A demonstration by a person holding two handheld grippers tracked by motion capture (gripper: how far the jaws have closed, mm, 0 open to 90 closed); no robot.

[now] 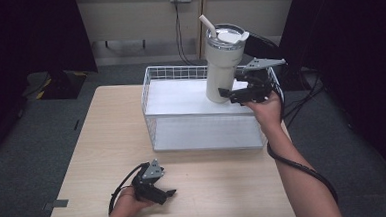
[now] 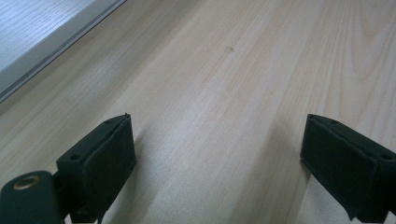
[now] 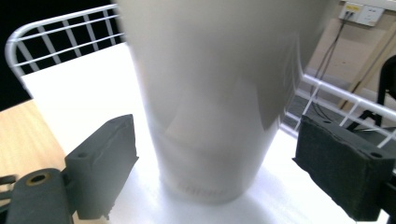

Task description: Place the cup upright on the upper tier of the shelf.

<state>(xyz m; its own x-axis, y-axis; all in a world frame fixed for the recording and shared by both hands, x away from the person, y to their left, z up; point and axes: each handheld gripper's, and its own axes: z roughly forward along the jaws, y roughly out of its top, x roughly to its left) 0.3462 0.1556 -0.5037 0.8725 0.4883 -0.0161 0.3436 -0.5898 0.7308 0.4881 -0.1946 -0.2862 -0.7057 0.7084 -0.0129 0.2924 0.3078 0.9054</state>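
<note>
Step in hand: judged to be either a grasp or a release of the tall cream-white insulated tumbler with clear lid and white straw (image 1: 223,64), which stands upright on the white top shelf of the white wire basket rack (image 1: 180,103), toward its far right corner.

Right gripper (image 1: 240,92): held low beside the tumbler's base. In the right gripper view the jaws stand wide apart, one either side of the tumbler (image 3: 219,98), with a gap visible at each pad (image 3: 343,161); nothing is clamped.

Left gripper (image 1: 161,192): rested low on the pale wood-grain table (image 1: 107,143) near the front edge, well apart from the rack. Its jaws are spread wide over bare table (image 2: 224,93) and hold nothing.

Conduct of the step: if a grasp is intended, the jaws should be centred on the tapered lower body, kept level, and closed evenly so the tall vessel is not tipped. The narrow foot and high lid suggest a top-heavy load; a slow lift is advised.

Container, rack: the top shelf carries the tumbler alone; the lower tier appears bare.

Container, tumbler: lid fitted, straw tilted left. Contents cannot be determined, the wall being opaque and the close view blurred.
</note>
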